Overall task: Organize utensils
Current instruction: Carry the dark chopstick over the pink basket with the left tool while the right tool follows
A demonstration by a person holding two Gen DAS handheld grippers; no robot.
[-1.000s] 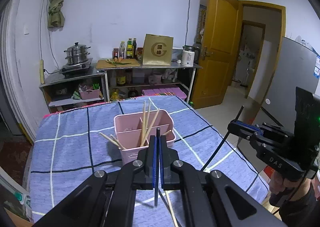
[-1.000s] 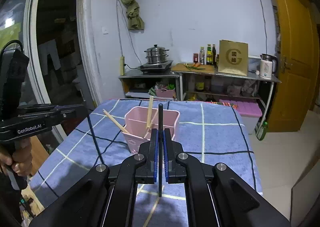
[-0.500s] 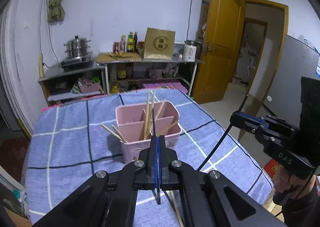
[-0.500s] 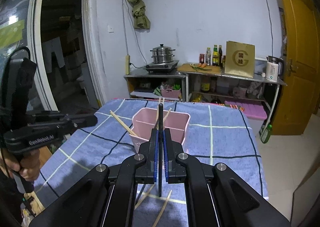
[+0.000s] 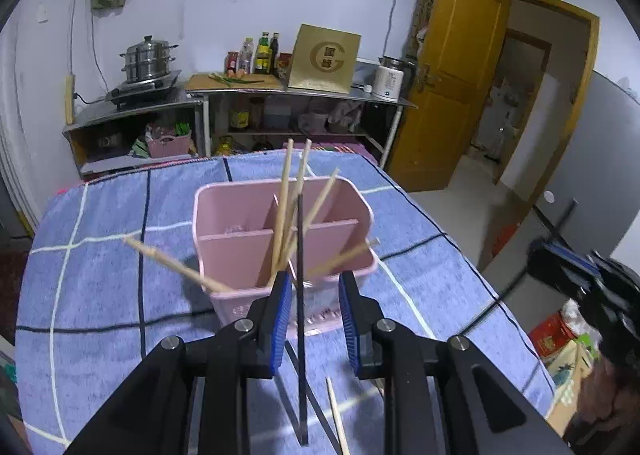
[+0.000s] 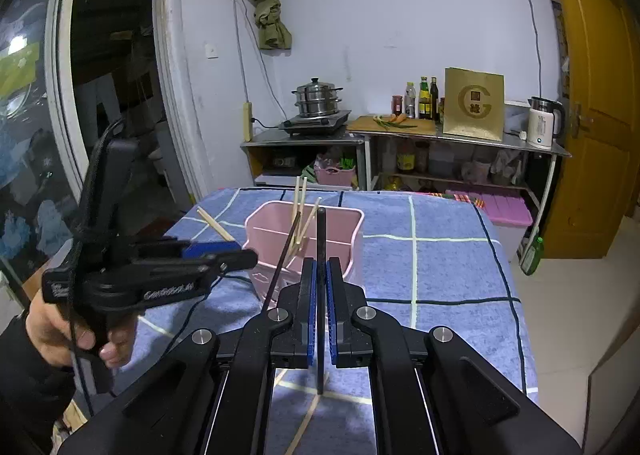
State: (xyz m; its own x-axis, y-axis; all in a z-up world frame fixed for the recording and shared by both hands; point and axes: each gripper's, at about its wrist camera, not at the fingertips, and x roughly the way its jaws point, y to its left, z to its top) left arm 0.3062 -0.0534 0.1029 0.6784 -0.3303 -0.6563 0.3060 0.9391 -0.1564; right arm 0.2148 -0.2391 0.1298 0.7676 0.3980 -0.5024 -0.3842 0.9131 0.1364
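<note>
A pink divided utensil holder [image 5: 240,251] stands on the blue checked tablecloth [image 5: 100,295] with several wooden chopsticks leaning in it. My left gripper [image 5: 314,295] hovers just before its near wall. Its jaws are opening, and a black chopstick [image 5: 301,335] stands loose between the pads, its top over the holder. In the right wrist view this left gripper [image 6: 240,255] sits left of the holder [image 6: 340,223]. My right gripper [image 6: 320,279] is shut on a second black chopstick [image 6: 321,239], short of the holder. A wooden chopstick [image 5: 336,415] lies on the cloth below.
A metal shelf counter [image 6: 400,135] along the back wall carries a steamer pot [image 6: 318,97], bottles, a gold box and a kettle. A yellow door [image 5: 448,75] stands open on the right. A person's hand [image 6: 52,331] grips the left handle. The table ends just beyond the holder.
The left gripper has come forward and down to the holder, and its jaws have parted off the black chopstick. The right gripper has hardly moved and stays shut on its chopstick.
</note>
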